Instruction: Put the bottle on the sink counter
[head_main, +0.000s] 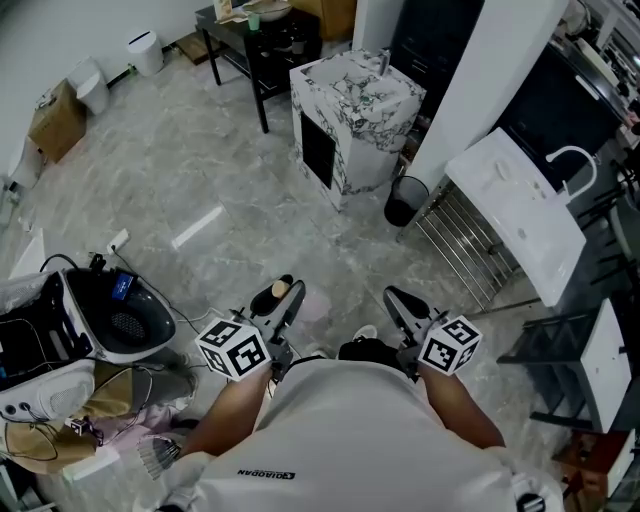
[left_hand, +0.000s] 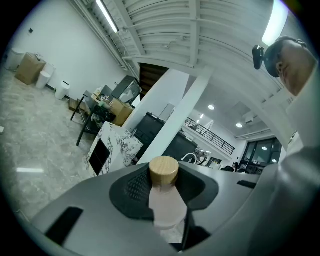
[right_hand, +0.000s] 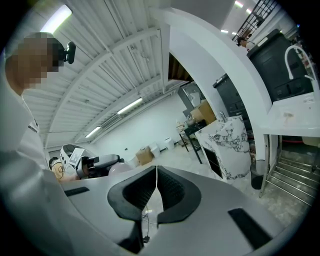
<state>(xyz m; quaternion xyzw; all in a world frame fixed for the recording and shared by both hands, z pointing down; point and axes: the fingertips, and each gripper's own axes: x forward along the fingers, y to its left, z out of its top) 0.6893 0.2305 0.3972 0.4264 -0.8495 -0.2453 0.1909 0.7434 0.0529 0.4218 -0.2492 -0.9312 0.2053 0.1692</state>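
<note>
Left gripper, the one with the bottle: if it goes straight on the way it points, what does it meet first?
The way looks free across bare floor; beyond that, probably the white pillar beside the marbled cabinet, though depth is unclear.

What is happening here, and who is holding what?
A person holds a gripper in each hand. The left gripper is shut on a pink bottle with a wooden cap, up in the air. The right gripper is shut and empty. The bottle is not yet set down.
</note>
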